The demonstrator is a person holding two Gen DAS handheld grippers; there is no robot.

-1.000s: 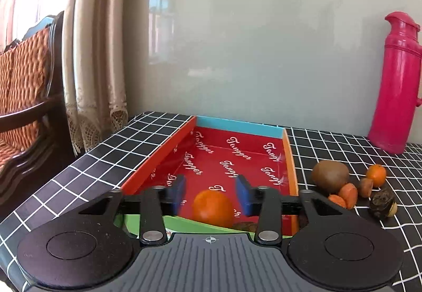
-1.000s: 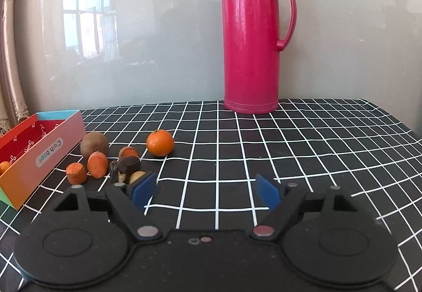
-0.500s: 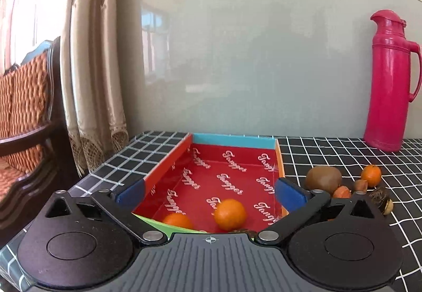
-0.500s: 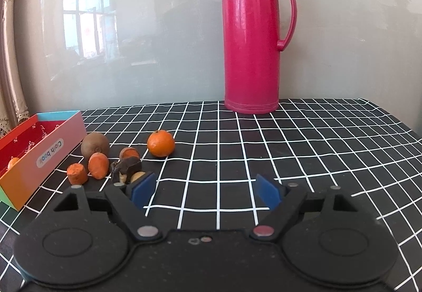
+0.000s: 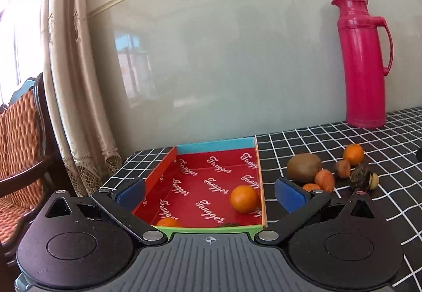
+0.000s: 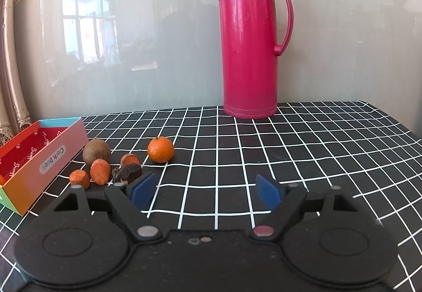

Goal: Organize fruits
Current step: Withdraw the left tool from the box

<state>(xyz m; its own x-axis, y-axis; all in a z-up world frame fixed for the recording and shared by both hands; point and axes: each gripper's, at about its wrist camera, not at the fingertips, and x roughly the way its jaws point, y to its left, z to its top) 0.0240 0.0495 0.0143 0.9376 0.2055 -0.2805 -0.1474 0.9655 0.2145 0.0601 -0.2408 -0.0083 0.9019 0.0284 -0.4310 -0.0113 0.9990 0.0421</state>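
Observation:
A shallow red box (image 5: 164, 169) (image 6: 55, 157) lies on the checked table. In it a tangerine (image 5: 244, 198) rests against the right wall, and a second orange fruit (image 5: 168, 222) shows at the near edge. My left gripper (image 5: 209, 193) hangs open over the box's near end with nothing between its blue pads. Right of the box lie a kiwi (image 5: 303, 166) (image 6: 96, 151), another tangerine (image 5: 353, 154) (image 6: 161, 149), small orange pieces (image 6: 100, 171) and a dark brown fruit (image 6: 128, 173). My right gripper (image 6: 204, 190) stands open over bare tablecloth, right of that pile.
A tall pink thermos (image 6: 250, 36) (image 5: 365, 60) stands at the back against the glossy wall. A curtain (image 5: 76, 81) and a chair with a woven orange seat (image 5: 18, 149) are off the table's left edge.
My left gripper opened wide and let go of the tangerine, which rolled to the box's right wall. The left view rolled and drew back. The right gripper kept still.

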